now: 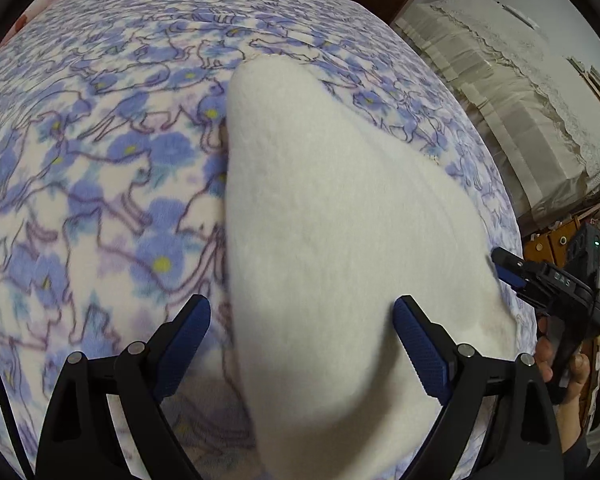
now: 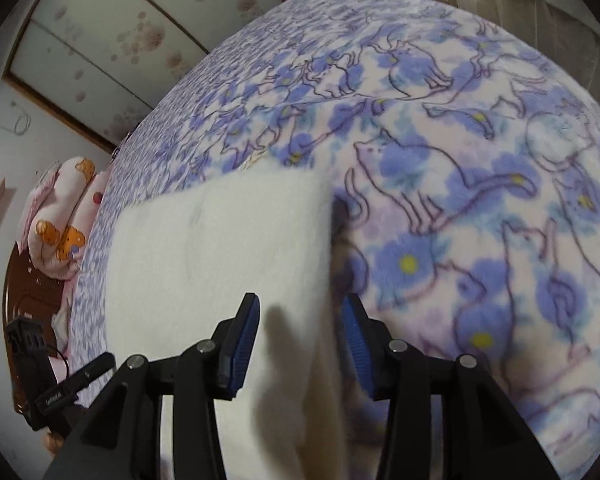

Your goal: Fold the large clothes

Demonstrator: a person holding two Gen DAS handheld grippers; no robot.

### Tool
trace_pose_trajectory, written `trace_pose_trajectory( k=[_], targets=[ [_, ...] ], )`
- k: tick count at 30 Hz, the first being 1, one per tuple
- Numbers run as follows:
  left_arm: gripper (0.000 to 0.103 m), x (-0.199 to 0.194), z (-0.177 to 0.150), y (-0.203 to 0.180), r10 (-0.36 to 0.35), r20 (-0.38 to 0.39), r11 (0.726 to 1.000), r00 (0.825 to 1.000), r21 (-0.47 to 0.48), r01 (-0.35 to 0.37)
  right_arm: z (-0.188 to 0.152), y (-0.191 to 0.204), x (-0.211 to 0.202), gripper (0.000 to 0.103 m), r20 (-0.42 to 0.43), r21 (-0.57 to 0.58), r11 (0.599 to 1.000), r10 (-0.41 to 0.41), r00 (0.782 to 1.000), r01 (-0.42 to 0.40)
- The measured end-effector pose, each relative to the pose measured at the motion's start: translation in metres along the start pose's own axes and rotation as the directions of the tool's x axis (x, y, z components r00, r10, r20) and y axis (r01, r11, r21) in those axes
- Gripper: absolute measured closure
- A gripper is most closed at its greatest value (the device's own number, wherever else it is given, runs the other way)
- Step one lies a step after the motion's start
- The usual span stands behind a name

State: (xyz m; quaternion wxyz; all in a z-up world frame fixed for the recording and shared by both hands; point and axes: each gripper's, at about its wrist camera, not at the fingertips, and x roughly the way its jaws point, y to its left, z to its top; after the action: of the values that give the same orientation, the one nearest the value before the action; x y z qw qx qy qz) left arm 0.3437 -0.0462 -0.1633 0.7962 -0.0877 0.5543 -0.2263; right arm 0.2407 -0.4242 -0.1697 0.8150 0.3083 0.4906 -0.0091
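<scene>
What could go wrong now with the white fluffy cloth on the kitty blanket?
1. Both claws are open, the left claw and the right claw, so the white cloth lies loose and its fold might slip or spring back.
2. The printed blanket lies right underneath, so a claw closing low might pinch it together with the cloth.

The folded cloth [image 1: 340, 240] lies on the blanket [image 1: 100, 160] that covers the bed, reaching ahead from between the left gripper's [image 1: 302, 344] fingers [image 1: 418, 344]. The right gripper [image 2: 300, 344] is at the cloth's edge right of those fingers. Its own fingers [image 2: 242, 344] straddle the cloth's other edge; rolled bedding [image 2: 60, 220] lies far left of them, off the bed.
</scene>
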Motion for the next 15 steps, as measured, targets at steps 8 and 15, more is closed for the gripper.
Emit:
trace_pose_trajectory(
  k=[8,15],
  targets=[
    [0.007,0.042,0.051,-0.005,0.035,-0.053,0.998,0.998,-0.040,-0.037,0.040,-0.011,0.043,0.062,0.018,0.047,0.997,0.056,0.998,-0.057],
    [0.018,0.051,0.051,0.006,0.057,0.033,0.998,0.998,0.011,-0.058,0.040,0.013,0.059,0.086,0.052,-0.147,0.987,-0.058,0.997,0.065]
  ],
)
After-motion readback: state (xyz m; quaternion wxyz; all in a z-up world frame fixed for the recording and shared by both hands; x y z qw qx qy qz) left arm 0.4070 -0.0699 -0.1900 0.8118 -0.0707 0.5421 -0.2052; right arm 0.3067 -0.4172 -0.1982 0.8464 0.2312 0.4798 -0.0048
